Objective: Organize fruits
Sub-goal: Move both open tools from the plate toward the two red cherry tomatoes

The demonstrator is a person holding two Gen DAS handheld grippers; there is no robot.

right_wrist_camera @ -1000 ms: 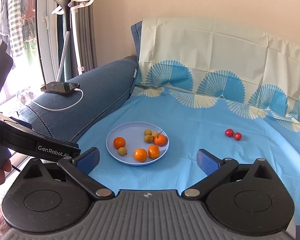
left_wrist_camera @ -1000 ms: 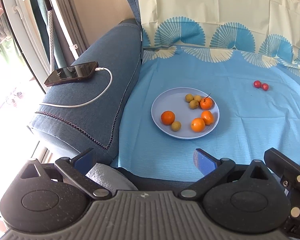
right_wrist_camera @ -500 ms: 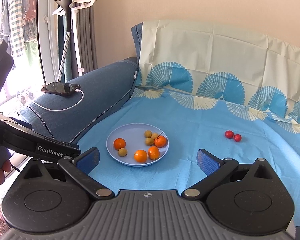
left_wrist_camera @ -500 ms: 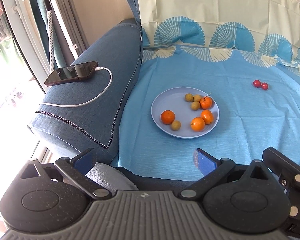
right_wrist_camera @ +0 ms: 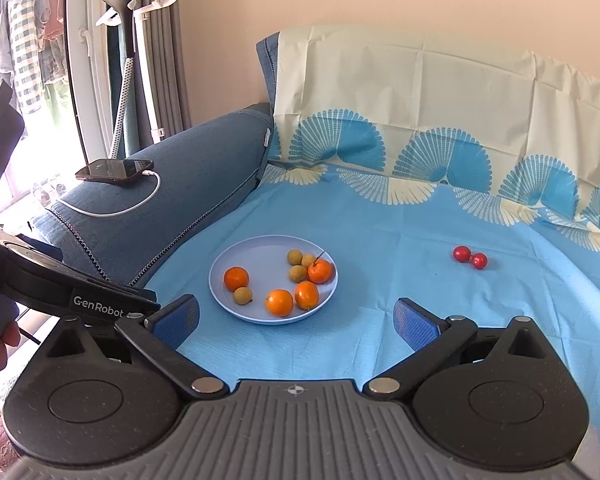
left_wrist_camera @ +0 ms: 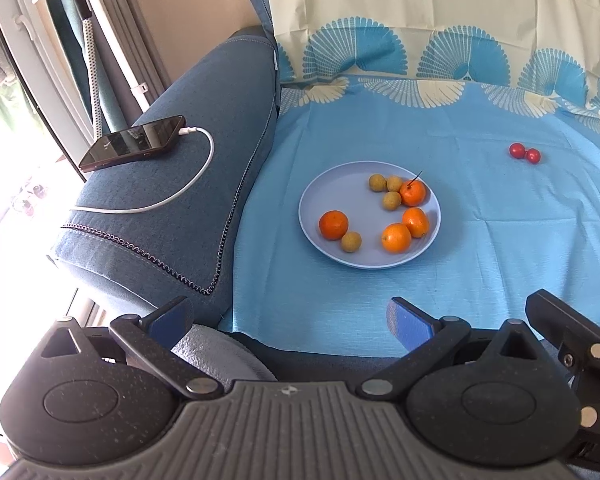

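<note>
A pale blue plate [left_wrist_camera: 332, 196] [right_wrist_camera: 256, 256] sits on the blue sheet and holds several orange mandarins [left_wrist_camera: 333, 224] [right_wrist_camera: 236, 278] and several small tan longans [left_wrist_camera: 351, 241] [right_wrist_camera: 243, 294]. Two red cherry tomatoes [left_wrist_camera: 525, 153] [right_wrist_camera: 470, 257] lie on the sheet to the right of the plate. My left gripper [left_wrist_camera: 290, 320] is open and empty, near the sofa's front edge, short of the plate. My right gripper [right_wrist_camera: 296, 318] is open and empty, just in front of the plate.
A dark phone [left_wrist_camera: 134, 143] [right_wrist_camera: 114, 170] with a white charging cable [left_wrist_camera: 196, 184] lies on the denim sofa arm [left_wrist_camera: 172, 216] at the left. A patterned cloth covers the backrest [right_wrist_camera: 440, 92]. A garment steamer stand [right_wrist_camera: 130, 24] is by the window.
Both grippers have drifted only slightly; the right view has lowered a little toward the plate. The fruit has not moved.
</note>
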